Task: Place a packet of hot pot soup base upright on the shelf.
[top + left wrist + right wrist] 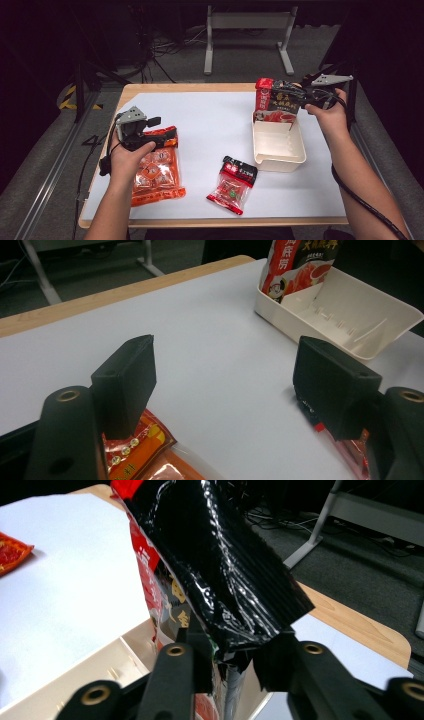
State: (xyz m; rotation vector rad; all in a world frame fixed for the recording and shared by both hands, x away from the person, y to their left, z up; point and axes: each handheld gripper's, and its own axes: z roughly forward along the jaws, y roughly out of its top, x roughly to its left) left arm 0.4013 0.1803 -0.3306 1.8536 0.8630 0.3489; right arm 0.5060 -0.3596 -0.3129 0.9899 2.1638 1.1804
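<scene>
White-covered tabletop (210,125), dark room.
Right tongs (303,96) pinch the red-black foil pouch (277,100) over one cream plastic tray (278,146); left tongs (161,131) spread above one orange packet (156,172).

A lab-like recording room: dark surroundings, cables (165,47) on grey carpet, a metal-framed bench (248,30), white-covered table (200,120).

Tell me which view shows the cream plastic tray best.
The high view: the whole cream plastic tray shows from above, with the red-and-black pouch standing in its far end. The left gripper view shows most of it at an angle, one corner cut off. The right gripper view shows just one corner.
</scene>
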